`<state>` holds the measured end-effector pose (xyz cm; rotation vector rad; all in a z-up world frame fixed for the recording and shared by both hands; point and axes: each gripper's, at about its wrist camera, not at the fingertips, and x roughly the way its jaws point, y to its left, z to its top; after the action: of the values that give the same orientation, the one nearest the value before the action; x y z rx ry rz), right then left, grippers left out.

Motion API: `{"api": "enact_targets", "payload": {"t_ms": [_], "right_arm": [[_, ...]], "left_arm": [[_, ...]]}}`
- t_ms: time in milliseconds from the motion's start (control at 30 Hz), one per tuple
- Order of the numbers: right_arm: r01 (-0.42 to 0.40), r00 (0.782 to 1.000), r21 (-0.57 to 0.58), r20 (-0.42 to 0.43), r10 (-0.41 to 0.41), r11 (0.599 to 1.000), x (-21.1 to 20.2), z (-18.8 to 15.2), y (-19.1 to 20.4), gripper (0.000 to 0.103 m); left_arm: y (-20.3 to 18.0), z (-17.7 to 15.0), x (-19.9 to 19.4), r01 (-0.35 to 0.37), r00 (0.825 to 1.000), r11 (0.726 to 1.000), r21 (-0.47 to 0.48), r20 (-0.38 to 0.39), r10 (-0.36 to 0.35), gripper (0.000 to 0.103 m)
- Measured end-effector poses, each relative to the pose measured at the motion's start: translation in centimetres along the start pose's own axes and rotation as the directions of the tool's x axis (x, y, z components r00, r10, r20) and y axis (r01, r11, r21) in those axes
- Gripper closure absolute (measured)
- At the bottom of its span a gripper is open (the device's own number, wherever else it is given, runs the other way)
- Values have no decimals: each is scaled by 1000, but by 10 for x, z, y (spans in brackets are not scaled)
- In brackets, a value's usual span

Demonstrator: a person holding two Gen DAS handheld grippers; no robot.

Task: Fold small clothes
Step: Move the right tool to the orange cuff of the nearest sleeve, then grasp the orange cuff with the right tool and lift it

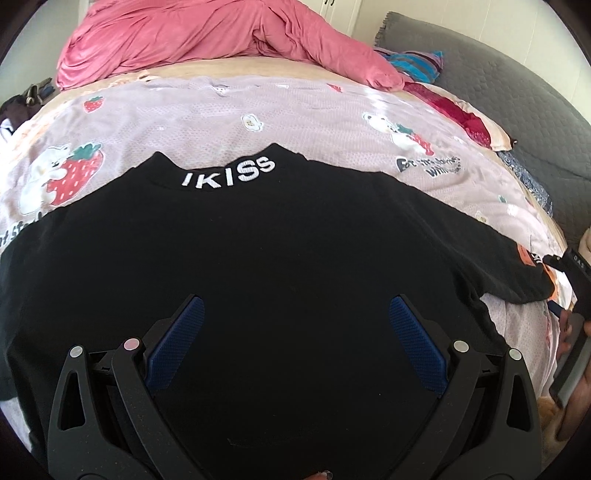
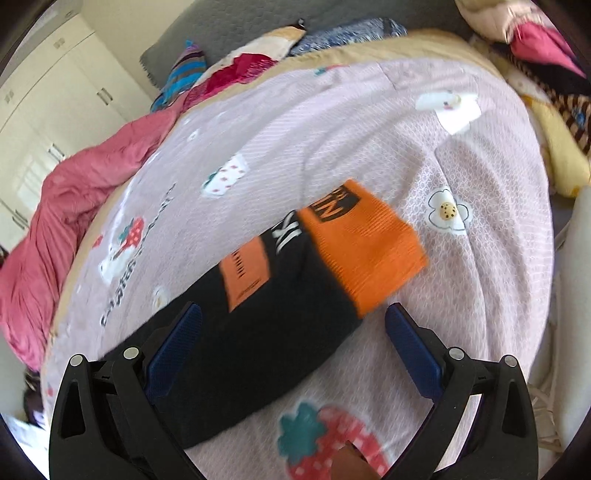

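A black top (image 1: 280, 236) with white "IKISS" lettering on its collar lies flat on the pink strawberry-print bedsheet (image 1: 295, 114). My left gripper (image 1: 295, 314) is open above the top's body, holding nothing. The right gripper shows at the far right of the left wrist view (image 1: 576, 280), by the sleeve end. In the right wrist view, the top's right sleeve (image 2: 258, 332) stretches out with an orange cuff (image 2: 365, 243). My right gripper (image 2: 293, 321) is open over the sleeve, its left finger (image 2: 177, 343) above the black cloth, its right finger (image 2: 413, 350) above the sheet.
A crumpled pink duvet (image 1: 207, 33) lies at the far side of the bed. Striped and red clothes (image 1: 417, 62) and a grey quilted headboard (image 1: 517, 92) are at the right. White wardrobes (image 2: 55, 92) stand beyond the bed. More bedding (image 2: 554, 122) is piled at the right.
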<state>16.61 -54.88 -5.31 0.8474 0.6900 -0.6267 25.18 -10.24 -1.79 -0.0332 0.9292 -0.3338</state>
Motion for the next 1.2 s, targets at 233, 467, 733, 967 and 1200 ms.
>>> {"api": "enact_targets", "payload": {"t_ms": [233,467,733,967,1200], "right_arm": [[-104,995,79,6,104,991,14,20,-4,16],[-180,983,11,35,179,984,8,17,12,79],[-353,920,-217,95,380,910,-31,-2,69,83],[-427,851,-457,88,517,780,-74,-39,131,83],[-483,814,-576,-19,580,659,-96,-84,182,83]], "left_arm": [[10,-1,1,21,999,999,-45,-27,-22,9],[21,2,-21,-25,999,997,-67,21,26,9],[45,5,-42,19,999,988,-153,41,-13,9],[67,5,-61,116,992,967,-225,69,-102,9],[95,5,-77,158,985,938,-310,122,-126,9]]}}
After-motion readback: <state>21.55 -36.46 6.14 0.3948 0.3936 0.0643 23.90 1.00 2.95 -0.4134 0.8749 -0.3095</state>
